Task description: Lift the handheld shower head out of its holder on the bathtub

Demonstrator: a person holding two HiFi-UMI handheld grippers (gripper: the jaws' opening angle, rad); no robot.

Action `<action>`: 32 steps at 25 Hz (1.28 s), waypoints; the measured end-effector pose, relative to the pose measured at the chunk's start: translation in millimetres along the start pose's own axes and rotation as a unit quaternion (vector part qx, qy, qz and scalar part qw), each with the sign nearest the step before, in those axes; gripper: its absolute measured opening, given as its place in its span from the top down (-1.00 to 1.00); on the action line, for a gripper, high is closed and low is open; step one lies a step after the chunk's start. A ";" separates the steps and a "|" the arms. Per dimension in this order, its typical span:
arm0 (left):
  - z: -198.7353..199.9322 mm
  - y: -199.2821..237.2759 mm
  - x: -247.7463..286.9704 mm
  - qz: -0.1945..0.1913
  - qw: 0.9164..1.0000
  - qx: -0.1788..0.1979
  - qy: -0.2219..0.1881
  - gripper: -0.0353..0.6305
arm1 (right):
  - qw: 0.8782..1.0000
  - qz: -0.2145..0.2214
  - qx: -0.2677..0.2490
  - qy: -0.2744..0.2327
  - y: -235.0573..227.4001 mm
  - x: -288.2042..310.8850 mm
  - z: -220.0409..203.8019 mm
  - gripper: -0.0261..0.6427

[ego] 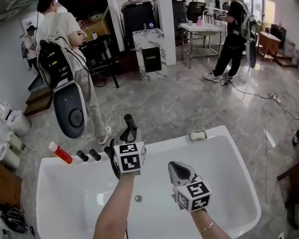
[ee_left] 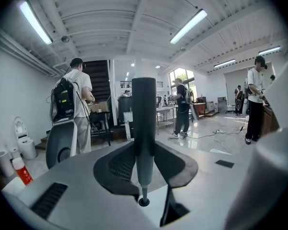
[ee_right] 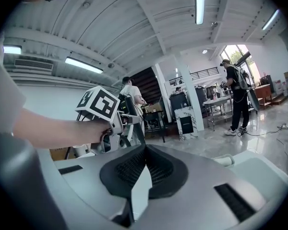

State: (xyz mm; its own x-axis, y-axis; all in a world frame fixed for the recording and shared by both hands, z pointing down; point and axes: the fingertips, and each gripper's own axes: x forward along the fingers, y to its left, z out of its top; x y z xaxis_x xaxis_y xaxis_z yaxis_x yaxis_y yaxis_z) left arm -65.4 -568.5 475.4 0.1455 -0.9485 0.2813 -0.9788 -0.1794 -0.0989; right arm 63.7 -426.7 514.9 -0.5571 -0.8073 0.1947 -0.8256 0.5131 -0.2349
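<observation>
Head view, task's thing: one shower head (ego: 129,122), a dark handle that stands upright at the far rim of the white bathtub (ego: 229,183), left of its middle.
Head view, left: the left hand-held gripper (ego: 124,139) reaches over the tub and meets the handle low down. Whether the handle sits in its holder cannot be told from here.
Head view, right: the right hand-held gripper (ego: 177,169) hovers over the basin, well apart from the handle.
Head view, count: two hand-held grippers, two black knobs (ego: 88,155) and one red-capped bottle (ego: 60,152) on the rim to the left, and one pale dish (ego: 197,135) on the rim to the right.
Left gripper view: the jaws pinch the grey handle from both sides, with the shaft rising straight between the pads.
Right gripper view: the jaws are pressed together with nothing between them. The left hand-held gripper with its marker cube shows to the left.
Handling, as a judgement: stiff, smooth and probably slippery, and light enough for one grip. The straight shaft is the best place to hold. A straight upward pull should suit. No hose is in view, but one may drag.
</observation>
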 end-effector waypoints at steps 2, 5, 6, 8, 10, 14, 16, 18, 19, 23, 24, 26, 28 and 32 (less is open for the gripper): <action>15.3 -0.9 -14.7 0.000 1.000 0.002 -0.003 0.48 | 1.000 0.002 -0.004 -0.007 8.1 -9.1 15.7 0.90; 35.7 -4.7 -35.6 -0.001 1.000 0.008 -0.008 0.48 | 1.000 0.005 -0.013 -0.016 20.1 -21.7 38.1 0.90; 43.1 -7.1 -41.2 -0.003 1.000 0.009 -0.010 0.48 | 1.000 0.007 -0.016 -0.019 22.6 -25.5 45.6 0.90; 58.9 -11.6 -50.7 -0.005 1.000 0.013 -0.016 0.48 | 0.999 0.009 -0.021 -0.023 26.5 -32.4 60.6 0.90; 73.3 -13.5 -61.1 -0.007 1.000 0.017 -0.020 0.48 | 0.999 0.010 -0.025 -0.026 32.2 -38.6 74.0 0.90; 92.5 -12.2 -86.0 -0.007 0.999 0.025 -0.027 0.48 | 0.999 0.013 -0.036 -0.030 49.0 -51.9 93.2 0.90; 100.1 -12.3 -96.9 -0.008 0.999 0.026 -0.033 0.48 | 0.998 0.015 -0.041 -0.034 56.3 -58.7 101.4 0.90; 109.0 -13.7 -106.8 -0.010 0.999 0.028 -0.040 0.48 | 0.998 0.015 -0.046 -0.037 61.7 -65.3 109.0 0.90; 113.6 -14.4 -111.3 -0.011 0.999 0.030 -0.043 0.48 | 0.998 0.016 -0.047 -0.037 64.0 -68.0 112.0 0.90; 126.5 -13.2 -126.6 -0.012 0.998 0.043 -0.050 0.48 | 0.998 0.016 -0.051 -0.041 73.3 -74.8 121.0 0.90; 128.8 -13.1 -129.6 -0.012 0.998 0.045 -0.052 0.48 | 0.998 0.017 -0.052 -0.042 75.1 -76.7 123.1 0.90; 133.5 -14.2 -136.5 -0.013 0.997 0.047 -0.055 0.48 | 0.997 0.017 -0.054 -0.045 78.4 -82.0 126.9 0.90; 137.3 -16.4 -145.0 -0.014 0.997 0.048 -0.059 0.48 | 0.997 0.017 -0.055 -0.047 82.1 -88.2 129.6 0.90; 144.0 -21.3 -159.7 -0.014 0.996 0.058 -0.065 0.48 | 0.997 0.019 -0.061 -0.048 87.1 -101.3 134.4 0.91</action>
State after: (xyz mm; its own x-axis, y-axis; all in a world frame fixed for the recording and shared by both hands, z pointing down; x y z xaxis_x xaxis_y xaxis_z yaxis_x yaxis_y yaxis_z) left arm -47.0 -450.7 295.2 0.1967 -0.9671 0.1610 -0.9519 -0.2277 -0.2048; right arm 60.3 -339.4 346.7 -0.5813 -0.8082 0.0945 -0.8125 0.5701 -0.1219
